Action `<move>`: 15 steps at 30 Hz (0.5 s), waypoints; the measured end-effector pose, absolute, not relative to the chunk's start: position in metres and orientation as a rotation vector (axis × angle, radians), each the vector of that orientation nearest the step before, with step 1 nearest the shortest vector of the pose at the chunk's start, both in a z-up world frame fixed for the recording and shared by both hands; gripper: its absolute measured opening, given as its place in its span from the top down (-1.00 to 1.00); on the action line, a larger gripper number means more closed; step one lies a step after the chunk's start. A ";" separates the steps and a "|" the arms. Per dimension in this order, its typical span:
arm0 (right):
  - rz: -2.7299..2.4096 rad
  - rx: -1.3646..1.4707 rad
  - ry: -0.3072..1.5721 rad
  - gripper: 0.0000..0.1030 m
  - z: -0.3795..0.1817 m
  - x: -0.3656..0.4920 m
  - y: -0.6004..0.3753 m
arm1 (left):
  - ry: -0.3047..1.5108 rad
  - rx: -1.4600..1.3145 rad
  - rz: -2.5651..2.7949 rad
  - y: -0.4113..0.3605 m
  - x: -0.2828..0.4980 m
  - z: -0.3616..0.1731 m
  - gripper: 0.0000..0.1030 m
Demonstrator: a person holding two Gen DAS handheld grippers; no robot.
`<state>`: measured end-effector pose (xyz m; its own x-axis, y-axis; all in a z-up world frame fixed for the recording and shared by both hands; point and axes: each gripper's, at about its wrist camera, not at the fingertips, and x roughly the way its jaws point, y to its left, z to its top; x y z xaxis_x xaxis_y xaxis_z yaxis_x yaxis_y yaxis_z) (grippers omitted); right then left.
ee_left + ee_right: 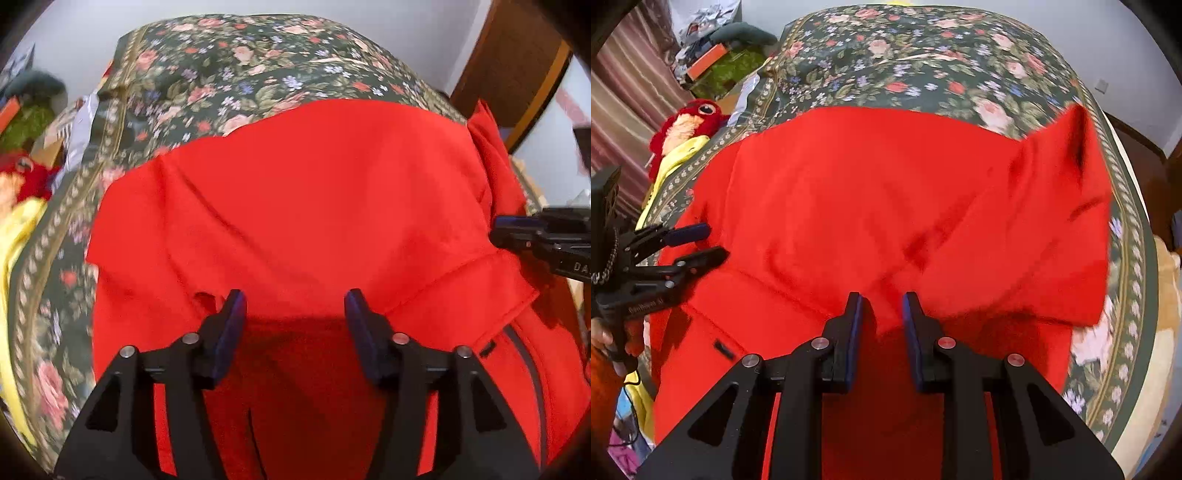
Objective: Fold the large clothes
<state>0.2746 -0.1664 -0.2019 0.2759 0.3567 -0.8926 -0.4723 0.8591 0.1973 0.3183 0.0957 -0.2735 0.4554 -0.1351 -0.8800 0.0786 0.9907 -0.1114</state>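
- A large red garment (295,206) is being seen spread over a bed covered by a dark floral bedspread (236,70); in the left wrist view it is filling the centre and the lower half, with bedspread showing from 9 round to 1 o'clock.
- The left gripper (295,306) is being held above the red cloth with its jaws standing about half open; nothing is being gripped, and bare cloth is showing in the gap.
- The right gripper (882,306) is being held with its jaws only narrowly parted; a raised ridge of red cloth is lying in the gap, but whether the pads are pressing on it cannot be told.
- In the right wrist view a fold of the garment is being seen standing up at 2 o'clock, and the left gripper is appearing at 9 o'clock.
- A red plush toy (687,122) is being seen at 10 o'clock, beside the bedspread's edge.
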 end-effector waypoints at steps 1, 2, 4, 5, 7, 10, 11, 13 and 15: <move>0.547 -0.103 1.163 0.61 -0.202 0.271 -0.172 | 1.093 -0.079 -0.137 0.098 0.316 -0.274 -0.11; 0.534 -0.097 1.161 0.61 -0.201 0.271 -0.176 | 1.090 -0.107 -0.138 0.102 0.311 -0.274 -0.12; 0.499 -0.088 1.148 0.60 -0.199 0.267 -0.183 | 1.086 -0.122 -0.119 0.107 0.305 -0.274 -0.23; 0.488 -0.080 1.145 0.59 -0.198 0.265 -0.188 | 1.086 -0.131 -0.100 0.111 0.300 -0.274 -0.32; 0.476 -0.057 1.136 0.38 -0.195 0.262 -0.195 | 1.086 -0.166 -0.096 0.116 0.295 -0.276 -0.35; 0.423 -0.065 1.122 0.08 -0.193 0.259 -0.206 | 1.098 -0.215 -0.096 0.124 0.287 -0.278 -0.39; 0.425 -0.063 1.122 0.08 -0.192 0.258 -0.208 | 1.099 -0.219 -0.089 0.126 0.284 -0.278 -0.40; 0.421 -0.055 1.127 0.07 -0.190 0.256 -0.214 | 1.103 -0.216 -0.078 0.129 0.281 -0.275 -0.40; 0.404 -0.055 1.125 0.07 -0.186 0.256 -0.217 | 1.101 -0.204 -0.076 0.130 0.278 -0.271 -0.40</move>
